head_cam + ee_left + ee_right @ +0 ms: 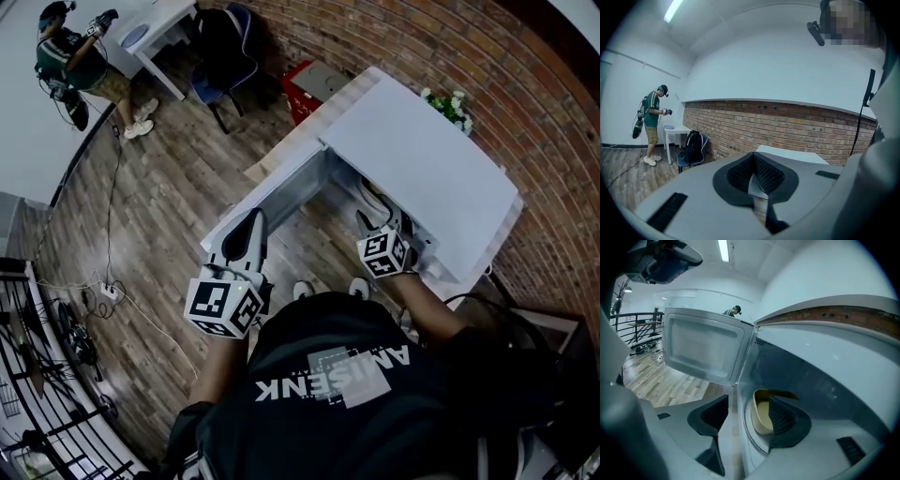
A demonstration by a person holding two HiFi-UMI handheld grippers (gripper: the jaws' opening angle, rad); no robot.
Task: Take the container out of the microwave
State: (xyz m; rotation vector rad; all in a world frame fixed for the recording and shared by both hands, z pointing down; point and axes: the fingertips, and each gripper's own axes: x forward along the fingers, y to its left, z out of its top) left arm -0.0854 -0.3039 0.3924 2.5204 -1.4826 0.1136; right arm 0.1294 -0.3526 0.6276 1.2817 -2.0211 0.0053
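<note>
1. Brick wall (375, 56) and wooden floor (169, 206) are seen around the white microwave (422, 159), its door (701, 345) swung open.
2. Right gripper (747, 411) is held at the cavity mouth, jaws apart.
3. Left gripper (753, 171) is held with jaws together, empty.
4. Yellow container (761, 416) is seen inside the microwave.

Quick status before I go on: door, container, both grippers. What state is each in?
Microwave door: open, swung wide.
Container: inside the microwave, not gripped.
Left gripper: shut on the door's edge.
Right gripper: open at the microwave's mouth, one jaw beside the container.
</note>
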